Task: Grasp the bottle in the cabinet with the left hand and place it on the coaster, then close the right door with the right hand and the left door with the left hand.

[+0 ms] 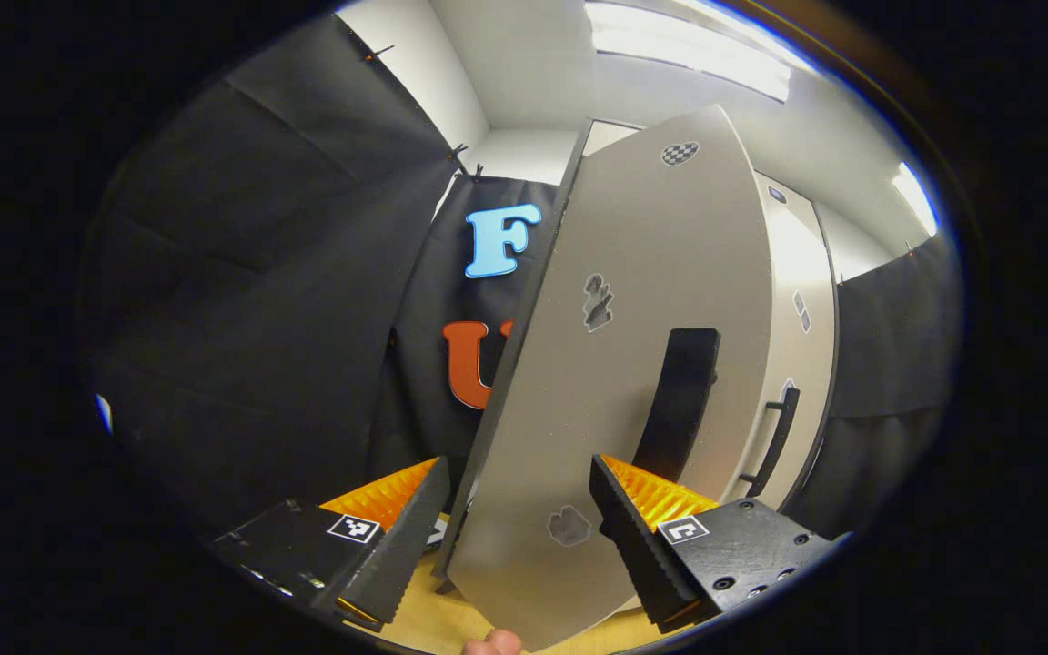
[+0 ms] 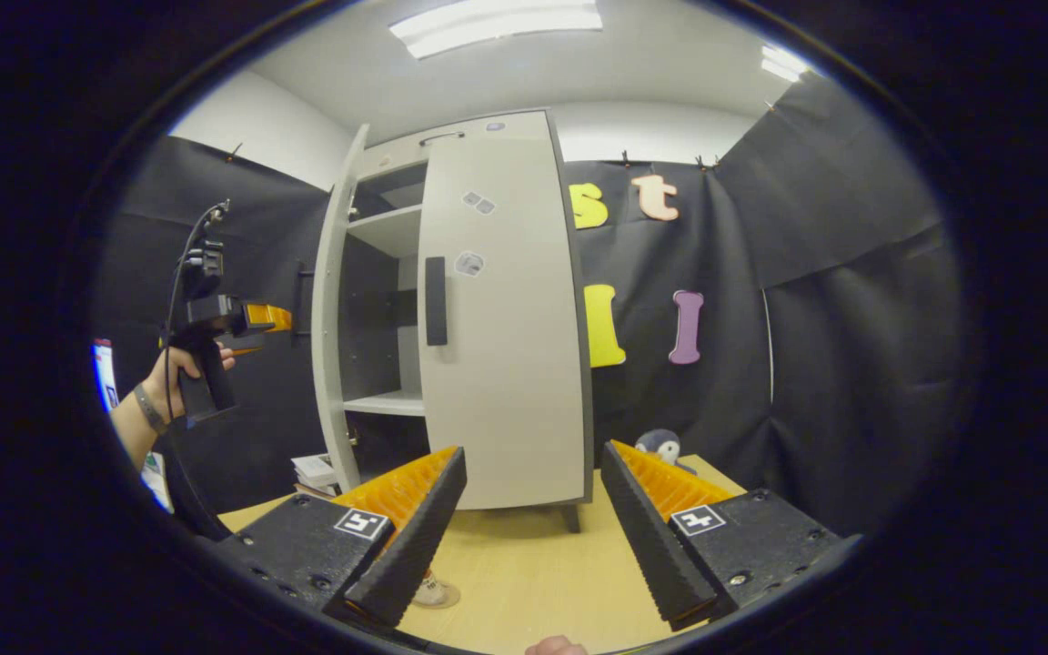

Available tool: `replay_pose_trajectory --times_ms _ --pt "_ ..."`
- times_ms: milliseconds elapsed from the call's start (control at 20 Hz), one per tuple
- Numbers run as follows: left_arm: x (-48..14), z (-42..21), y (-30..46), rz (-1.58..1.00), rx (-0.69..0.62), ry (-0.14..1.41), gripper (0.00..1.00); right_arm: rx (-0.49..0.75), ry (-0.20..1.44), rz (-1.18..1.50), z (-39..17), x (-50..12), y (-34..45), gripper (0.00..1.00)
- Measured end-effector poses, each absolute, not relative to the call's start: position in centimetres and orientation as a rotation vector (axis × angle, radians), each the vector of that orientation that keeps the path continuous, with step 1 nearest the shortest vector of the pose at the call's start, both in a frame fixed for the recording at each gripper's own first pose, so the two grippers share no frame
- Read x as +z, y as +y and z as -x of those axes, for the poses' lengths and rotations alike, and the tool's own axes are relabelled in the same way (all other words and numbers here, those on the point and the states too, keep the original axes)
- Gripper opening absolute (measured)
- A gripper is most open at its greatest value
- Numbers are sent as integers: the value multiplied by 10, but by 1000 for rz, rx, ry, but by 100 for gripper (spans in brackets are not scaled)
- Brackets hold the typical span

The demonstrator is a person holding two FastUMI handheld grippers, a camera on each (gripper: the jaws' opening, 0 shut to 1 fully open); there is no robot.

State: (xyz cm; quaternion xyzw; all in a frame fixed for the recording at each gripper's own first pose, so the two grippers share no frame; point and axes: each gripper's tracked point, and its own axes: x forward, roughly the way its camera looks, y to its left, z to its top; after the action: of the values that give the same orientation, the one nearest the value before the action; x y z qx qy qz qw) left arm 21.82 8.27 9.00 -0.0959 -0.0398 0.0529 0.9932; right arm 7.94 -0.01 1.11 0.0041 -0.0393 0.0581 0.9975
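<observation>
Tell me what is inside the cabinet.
In the right gripper view, the cabinet shows bare shelves through the gap beside the open left door. The closed right door covers the rest, so anything there is hidden.

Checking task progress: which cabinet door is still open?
The left door, swung outward beside the left gripper, shelves exposed behind it. The right door lies flat against the cabinet front.
</observation>
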Motion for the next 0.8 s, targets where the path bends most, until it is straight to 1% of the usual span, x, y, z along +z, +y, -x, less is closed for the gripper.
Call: replay_pose_trajectory --times_ms 250,300,350,400,450,550,600,650,700,750,800 --pt "96 -215 83 202 111 -104 99 81 -57 1 -76 3 -12 98" --pt "98 -212 78 214 95 -108 99 77 -51 5 -77 3 -13 94" --pt "99 -208 71 221 72 -105 99 75 -49 6 -78 1 -13 98" --pt "101 -202 63 216 60 -104 95 75 -46 5 -79 1 -13 98" --pt "102 -194 57 193 56 -108 99 78 -44 0 -81 0 -12 98" --pt "102 -178 48 112 56 -120 99 87 -38 -12 -82 1 -7 98" --pt "102 -168 43 72 55 -137 94 91 -30 -11 -83 1 -7 98" --pt "101 -160 37 47 50 -150 99 99 -28 -6 -84 2 -6 98" --pt "94 -152 26 40 29 -153 99 103 -34 7 -85 4 -6 98" --pt "84 -145 10 43 -21 -143 94 93 -39 20 -86 7 -12 94" --pt "74 -138 -4 43 -65 -126 96 85 -44 27 -87 10 -16 94"
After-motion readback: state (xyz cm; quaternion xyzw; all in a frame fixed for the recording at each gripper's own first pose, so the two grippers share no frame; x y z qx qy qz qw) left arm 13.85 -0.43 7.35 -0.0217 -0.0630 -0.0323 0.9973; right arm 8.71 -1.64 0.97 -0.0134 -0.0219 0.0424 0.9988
